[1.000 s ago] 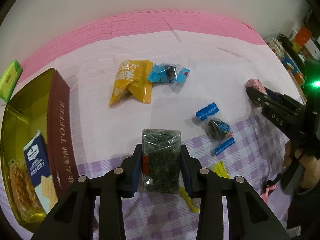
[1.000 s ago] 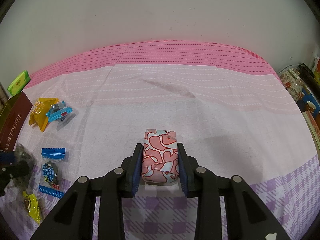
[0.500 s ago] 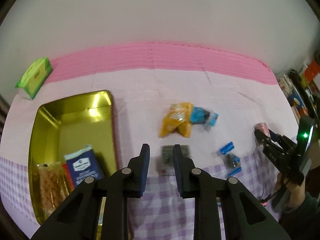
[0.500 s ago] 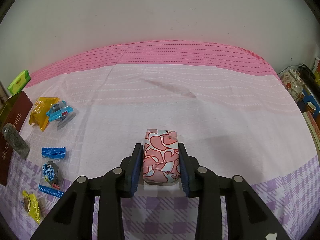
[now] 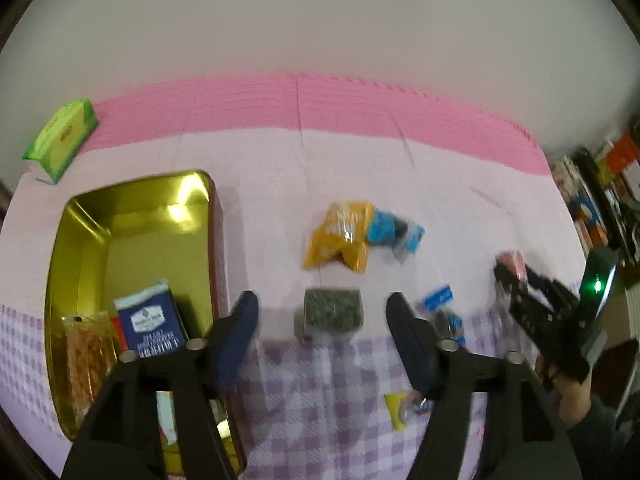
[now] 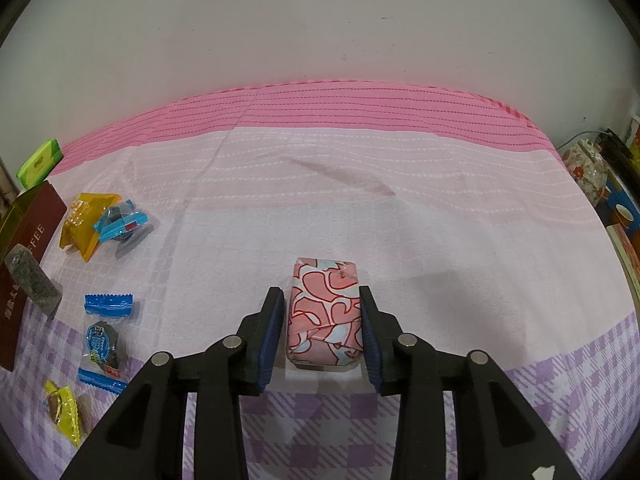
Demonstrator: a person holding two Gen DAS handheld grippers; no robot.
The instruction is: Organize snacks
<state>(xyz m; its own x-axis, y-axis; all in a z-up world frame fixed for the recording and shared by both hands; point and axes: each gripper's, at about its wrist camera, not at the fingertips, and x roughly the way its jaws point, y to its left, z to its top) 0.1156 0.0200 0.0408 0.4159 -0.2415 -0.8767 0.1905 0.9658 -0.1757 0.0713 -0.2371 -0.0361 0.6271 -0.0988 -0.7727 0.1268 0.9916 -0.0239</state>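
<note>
Bare tabletop (image 6: 460, 248) lies ahead and to the right. The left side is crowded: gold tin (image 5: 132, 248), dark green packet (image 5: 332, 310), yellow bag (image 5: 340, 236) and scattered blue-wrapped candies (image 6: 105, 342).

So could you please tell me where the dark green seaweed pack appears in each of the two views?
Left wrist: seaweed pack at lower centre, between the open jaws, right of the tin.
Right wrist: seaweed pack at far left, against the tin.
Shared landmark: yellow bag.
</note>
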